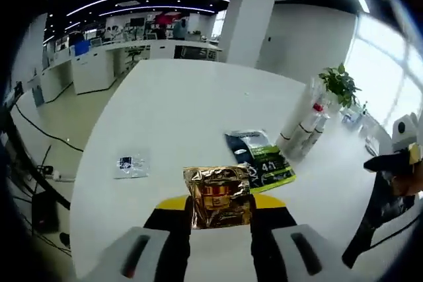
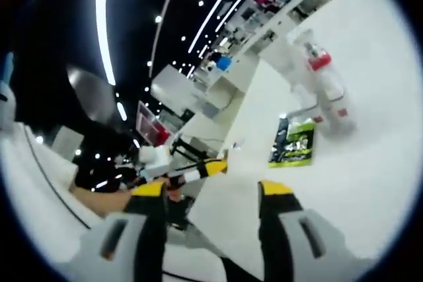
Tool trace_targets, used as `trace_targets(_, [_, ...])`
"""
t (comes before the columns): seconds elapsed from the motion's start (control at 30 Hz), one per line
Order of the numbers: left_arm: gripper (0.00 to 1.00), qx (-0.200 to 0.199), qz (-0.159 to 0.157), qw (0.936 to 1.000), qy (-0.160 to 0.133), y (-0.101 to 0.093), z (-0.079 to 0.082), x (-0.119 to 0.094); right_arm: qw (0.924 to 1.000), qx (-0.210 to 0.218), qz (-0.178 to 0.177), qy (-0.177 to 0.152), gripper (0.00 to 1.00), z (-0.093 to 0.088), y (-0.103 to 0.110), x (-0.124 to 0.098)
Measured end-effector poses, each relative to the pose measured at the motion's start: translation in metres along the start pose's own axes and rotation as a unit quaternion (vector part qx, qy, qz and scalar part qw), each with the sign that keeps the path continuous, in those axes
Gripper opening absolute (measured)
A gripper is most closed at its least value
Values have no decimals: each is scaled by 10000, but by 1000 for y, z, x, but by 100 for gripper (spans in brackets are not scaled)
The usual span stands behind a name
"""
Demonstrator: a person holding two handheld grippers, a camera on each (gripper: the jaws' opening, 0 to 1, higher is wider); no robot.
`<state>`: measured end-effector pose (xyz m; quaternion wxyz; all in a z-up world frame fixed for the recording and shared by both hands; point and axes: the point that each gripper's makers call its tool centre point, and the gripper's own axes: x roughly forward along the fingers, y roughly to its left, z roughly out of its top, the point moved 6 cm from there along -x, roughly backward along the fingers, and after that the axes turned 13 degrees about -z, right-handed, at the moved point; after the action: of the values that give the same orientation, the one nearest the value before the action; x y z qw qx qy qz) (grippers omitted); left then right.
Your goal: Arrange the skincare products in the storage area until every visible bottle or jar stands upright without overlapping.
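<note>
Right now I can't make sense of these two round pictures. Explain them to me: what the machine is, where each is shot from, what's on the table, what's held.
No robot here: a person holds a two-jaw gripper in each hand, and a fisheye camera rides on each.

In the left gripper view, the left gripper is shut on a gold foil packet. On the white table lie a dark green-edged pouch, a small clear bag and white bottles with red caps.

In the tilted right gripper view, the right gripper is open and holds nothing.

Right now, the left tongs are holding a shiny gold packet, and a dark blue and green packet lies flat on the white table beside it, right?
Almost. The left tongs do hold the gold packet, but the left gripper view shows the blue and green packet lying beyond it on the white table, partly tucked behind it.
</note>
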<state>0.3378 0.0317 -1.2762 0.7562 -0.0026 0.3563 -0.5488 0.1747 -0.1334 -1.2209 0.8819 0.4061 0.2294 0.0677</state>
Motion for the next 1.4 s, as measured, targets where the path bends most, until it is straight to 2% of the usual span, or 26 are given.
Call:
trace_targets(0.1, [35, 149, -497, 9986, 74, -29, -2, 8, 9999, 111, 107, 41, 44, -2, 2, 6])
trace_targets(0.17, [35, 492, -783, 9955, 228, -61, -2, 12, 9991, 316, 136, 259, 40, -5, 2, 11])
trace_targets(0.2, [35, 501, -834, 9950, 228, -66, -2, 13, 9991, 319, 129, 253, 39, -4, 2, 12])
trace_targets(0.23, [35, 572, -1028, 9929, 167, -81, 1, 15, 9993, 294, 120, 220, 39, -3, 2, 11])
trace_targets(0.33, [35, 891, -1351, 9866, 208, -112, 9, 18, 9986, 471, -130, 187, 38, 0, -6, 10])
trace_targets(0.37, [35, 1136, -1486, 9821, 240, -125, 11, 19, 9978, 540, -233, 293, 37, -2, -10, 9])
trace_targets(0.4, [35, 1209, -1530, 9805, 261, -129, 12, 20, 9983, 494, -192, 262, 35, -2, -11, 9])
trace_targets(0.43, [35, 1382, -1604, 9765, 394, -136, 10, 21, 9982, 494, -203, 266, 32, -3, -12, 8])
trace_targets(0.47, [35, 1630, -1587, 9730, 391, -140, 12, 21, 9980, 517, -201, 305, 27, -4, -12, 7])
trace_targets(0.53, [35, 1705, -1609, 9711, 445, -148, 12, 21, 9972, 596, -156, 423, 18, -5, -13, 7])
trace_targets(0.63, [35, 1887, -1664, 9667, 474, -156, 11, 21, 9961, 758, -119, 431, 4, -1, -13, 3])
trace_targets(0.73, [35, 2107, -1684, 9616, 516, -158, 11, 21, 9967, 677, -143, 423, 1, -1, -13, 0])
trace_targets(0.77, [36, 2076, -1699, 9620, 518, -158, 11, 20, 9965, 705, -128, 435, 0, -2, -13, -1])
trace_targets(0.9, [41, 1386, -1986, 9685, 574, -155, 10, 18, 9957, 786, 52, 487, 0, -3, -12, -5])
trace_targets(0.97, [42, 1346, -2059, 9681, 478, -152, 10, 17, 9954, 822, 153, 468, 0, 1, -10, -5])
trace_targets(1.0, [40, 1133, -2133, 9694, 449, -151, 10, 16, 9953, 823, 159, 476, 0, 2, -10, -6])
trace_targets(1.03, [39, 828, -2097, 9735, 377, -147, 10, 14, 9952, 824, 251, 469, 0, 6, -8, -8])
trace_targets(1.07, [39, 763, -2136, 9733, 340, -146, 11, 13, 9953, 817, 268, 447, 0, 8, -8, -10])
trace_targets(1.1, [39, 424, -2323, 9715, 218, -145, 12, 11, 9954, 809, 284, 425, 0, 11, -8, -12])
trace_targets(1.17, [35, -62, -2655, 9640, 147, -144, 13, 6, 9940, 859, 516, 442, 0, 15, -8, -18])
trace_targets(1.2, [30, -334, -2841, 9581, 166, -145, 13, 3, 9937, 869, 548, 448, 0, 15, -8, -19])
trace_targets(1.3, [23, -698, -3136, 9469, 64, -148, 16, 0, 9910, 835, 859, 603, 0, 14, -2, -24])
trace_targets(1.37, [17, -1239, -3435, 9309, -111, -152, 19, -1, 9898, 746, 977, 716, 0, 12, 1, -26])
trace_targets(1.4, [13, -1627, -3614, 9179, -189, -154, 22, -2, 9890, 697, 1029, 800, 0, 11, 3, -26])
